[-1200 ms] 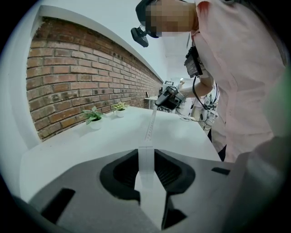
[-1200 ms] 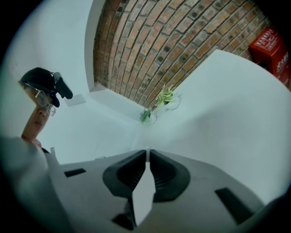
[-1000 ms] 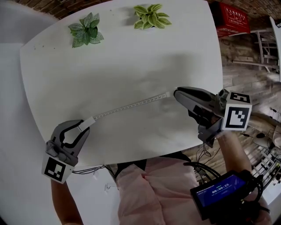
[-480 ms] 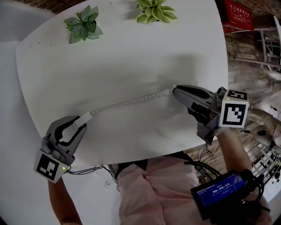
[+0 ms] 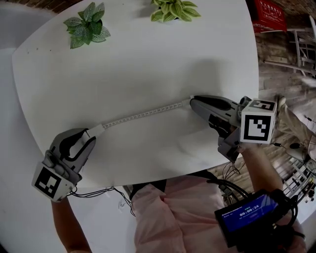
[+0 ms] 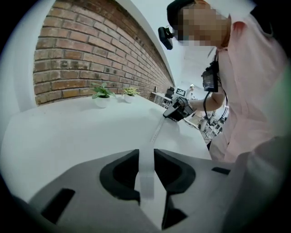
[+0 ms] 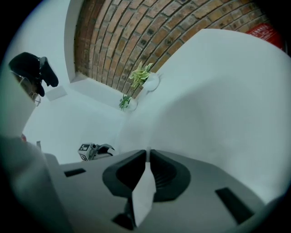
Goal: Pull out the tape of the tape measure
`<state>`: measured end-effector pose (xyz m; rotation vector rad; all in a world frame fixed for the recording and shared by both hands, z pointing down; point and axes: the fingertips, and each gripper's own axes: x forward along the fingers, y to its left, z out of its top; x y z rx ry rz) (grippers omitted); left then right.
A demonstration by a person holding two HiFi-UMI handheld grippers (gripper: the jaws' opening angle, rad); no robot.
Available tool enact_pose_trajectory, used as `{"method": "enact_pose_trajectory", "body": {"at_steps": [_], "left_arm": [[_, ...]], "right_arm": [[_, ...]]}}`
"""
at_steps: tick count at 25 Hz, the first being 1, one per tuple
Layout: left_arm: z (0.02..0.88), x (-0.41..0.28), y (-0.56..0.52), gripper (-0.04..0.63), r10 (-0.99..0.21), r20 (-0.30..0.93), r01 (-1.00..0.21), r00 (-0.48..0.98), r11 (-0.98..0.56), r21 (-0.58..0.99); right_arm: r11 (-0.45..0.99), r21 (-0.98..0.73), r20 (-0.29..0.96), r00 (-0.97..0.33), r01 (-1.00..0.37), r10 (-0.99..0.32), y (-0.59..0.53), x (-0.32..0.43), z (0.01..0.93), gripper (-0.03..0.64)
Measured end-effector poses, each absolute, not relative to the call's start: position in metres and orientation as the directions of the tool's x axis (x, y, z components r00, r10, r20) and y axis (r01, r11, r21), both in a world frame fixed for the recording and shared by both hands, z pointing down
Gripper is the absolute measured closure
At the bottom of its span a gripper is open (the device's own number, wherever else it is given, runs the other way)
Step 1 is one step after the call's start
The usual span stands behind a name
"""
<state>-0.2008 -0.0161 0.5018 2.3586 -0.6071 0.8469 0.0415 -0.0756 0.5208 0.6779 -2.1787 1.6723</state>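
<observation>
A thin white tape (image 5: 143,114) stretches taut across the white table (image 5: 148,59) between my two grippers. My left gripper (image 5: 91,134) is shut on the tape measure's wider white end (image 5: 97,131) near the table's front left edge. The left gripper view shows that white piece (image 6: 146,175) pinched at the left gripper (image 6: 145,152), with the tape (image 6: 157,132) running off to the right gripper (image 6: 175,111). My right gripper (image 5: 191,102) is shut on the tape's other end, a white tab (image 7: 144,189) between the jaws of the right gripper (image 7: 148,154). The left gripper (image 7: 97,151) shows far off there.
Two small potted plants (image 5: 86,24) (image 5: 175,10) stand at the table's far edge. A red box (image 5: 269,15) and wire racks lie beyond the table's right side. A device with a blue screen (image 5: 244,217) hangs at the person's right forearm.
Both grippers have sunk a little toward the table. The left gripper has rolled and slid toward the front left edge. The tape stays stretched between them.
</observation>
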Motion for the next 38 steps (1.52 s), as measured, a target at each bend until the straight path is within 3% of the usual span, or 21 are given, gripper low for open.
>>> {"method": "enact_pose_trajectory", "body": {"at_steps": [5,11,14,28,35,38], "left_arm": [[0.509,-0.201,-0.028,0.474,-0.232,0.663,-0.585,0.712,-0.719,0.376],[0.518,-0.201,-0.024,0.289,-0.231,0.658,-0.577,0.717,-0.726,0.374],[0.517,-0.202,-0.021,0.216,-0.245,0.644,-0.586,0.725,-0.711,0.389],[0.475,-0.223,-0.011,0.198,-0.391,0.635,-0.673,0.667,-0.682,0.287],[0.418,-0.224,-0.015,0.2,-0.527,0.551,-0.725,0.648,-0.649,0.232],[0.388,-0.217,-0.023,0.234,-0.588,0.501,-0.74,0.635,-0.648,0.178]], "right_arm": [[0.198,-0.802,0.54,-0.826,-0.563,-0.16,-0.073,0.037,0.523,0.528],[0.233,-0.793,0.542,-0.827,-0.562,-0.149,-0.07,0.036,0.518,0.424],[0.241,-0.789,0.543,-0.825,-0.565,-0.157,-0.068,0.037,0.518,0.403],[0.306,-0.776,0.51,-0.834,-0.551,-0.21,-0.068,0.035,0.476,0.408],[0.4,-0.75,0.458,-0.85,-0.527,-0.26,-0.079,0.028,0.429,0.42],[0.452,-0.735,0.419,-0.863,-0.506,-0.284,-0.088,0.022,0.403,0.423]]}}
